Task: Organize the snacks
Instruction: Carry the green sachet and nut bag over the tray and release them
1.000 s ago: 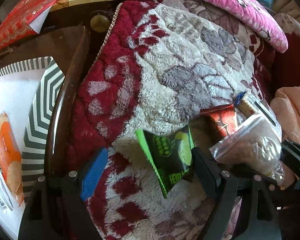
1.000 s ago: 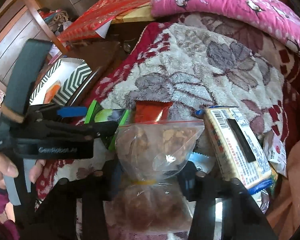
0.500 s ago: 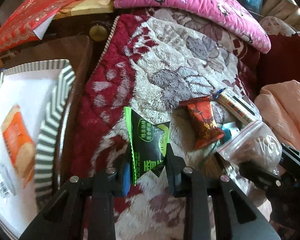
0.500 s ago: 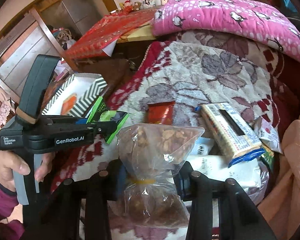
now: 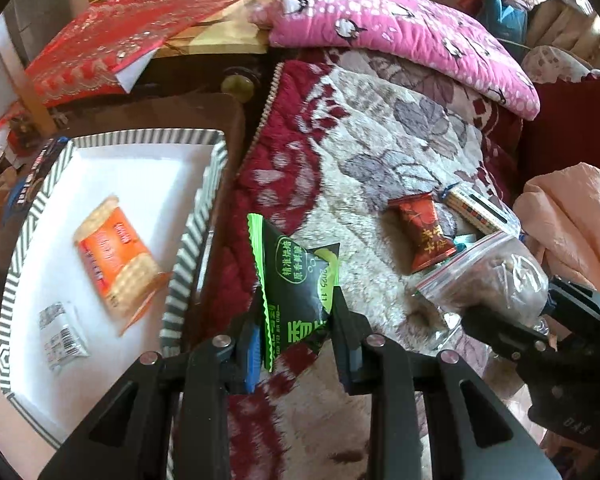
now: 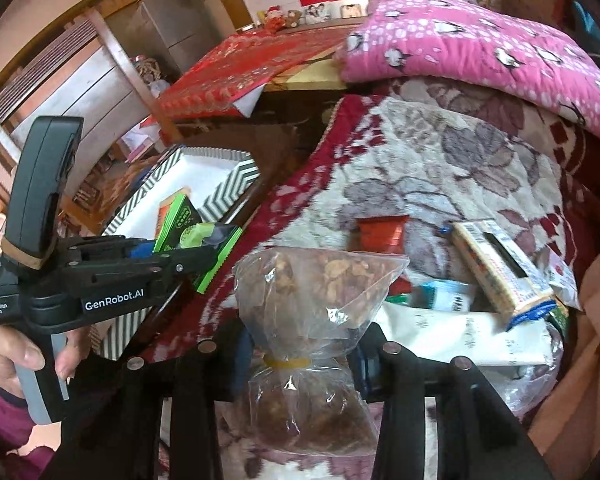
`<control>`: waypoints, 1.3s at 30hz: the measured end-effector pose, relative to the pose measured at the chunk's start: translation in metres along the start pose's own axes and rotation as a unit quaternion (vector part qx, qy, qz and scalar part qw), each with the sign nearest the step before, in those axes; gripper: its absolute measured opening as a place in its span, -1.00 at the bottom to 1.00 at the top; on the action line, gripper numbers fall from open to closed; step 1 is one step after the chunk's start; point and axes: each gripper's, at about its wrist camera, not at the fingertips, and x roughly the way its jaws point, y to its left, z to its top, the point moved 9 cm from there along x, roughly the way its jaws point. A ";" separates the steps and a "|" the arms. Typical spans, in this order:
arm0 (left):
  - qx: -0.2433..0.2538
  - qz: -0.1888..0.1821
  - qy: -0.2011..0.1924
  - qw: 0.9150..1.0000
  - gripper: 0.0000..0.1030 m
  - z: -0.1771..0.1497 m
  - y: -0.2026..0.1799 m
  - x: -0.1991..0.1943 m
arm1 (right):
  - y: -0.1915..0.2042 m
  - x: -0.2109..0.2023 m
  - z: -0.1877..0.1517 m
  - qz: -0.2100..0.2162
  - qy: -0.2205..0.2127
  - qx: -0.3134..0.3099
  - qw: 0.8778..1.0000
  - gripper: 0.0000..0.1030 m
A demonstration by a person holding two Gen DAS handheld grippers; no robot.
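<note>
My left gripper (image 5: 296,312) is shut on a green-and-black snack packet (image 5: 296,276), held up over the red-and-cream blanket (image 5: 380,152). From the right wrist view that gripper (image 6: 204,254) and its packet (image 6: 188,232) hang beside a striped box (image 6: 228,188). My right gripper (image 6: 302,348) is shut on a clear bag of nuts (image 6: 316,280), pinched at its yellow rubber band. The bag (image 5: 496,276) also shows at the right of the left wrist view. The striped box (image 5: 192,240) holds an orange biscuit packet (image 5: 116,256) and a small white packet (image 5: 62,336).
On the blanket lie a red packet (image 5: 424,232), a long cream box (image 6: 496,264) and a white bag (image 6: 460,336) with several more snacks. A pink quilt (image 5: 400,28) lies behind them. A hand (image 6: 12,356) grips the left tool. Peach cloth (image 5: 572,220) lies at the right.
The left gripper closed on the green packet and lifted it off the blanket. Both grippers rose, the right one still holding the nut bag, and more of the striped box came into view.
</note>
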 end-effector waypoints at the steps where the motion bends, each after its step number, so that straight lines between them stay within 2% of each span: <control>1: -0.001 0.004 -0.003 1.000 -0.46 0.000 0.004 -0.003 | 0.004 0.001 0.001 0.001 0.001 -0.003 1.000 -0.16; 15: -0.038 0.042 -0.030 0.998 -0.46 -0.003 0.070 -0.040 | 0.069 0.018 0.020 0.028 0.007 -0.049 0.998 -0.16; 26: -0.075 0.069 -0.035 0.994 -0.46 -0.014 0.127 -0.057 | 0.122 0.039 0.034 0.051 0.020 -0.088 0.995 -0.16; 39: -0.112 0.092 -0.025 0.989 -0.46 -0.038 0.181 -0.060 | 0.164 0.065 0.041 0.067 0.041 -0.116 0.990 -0.15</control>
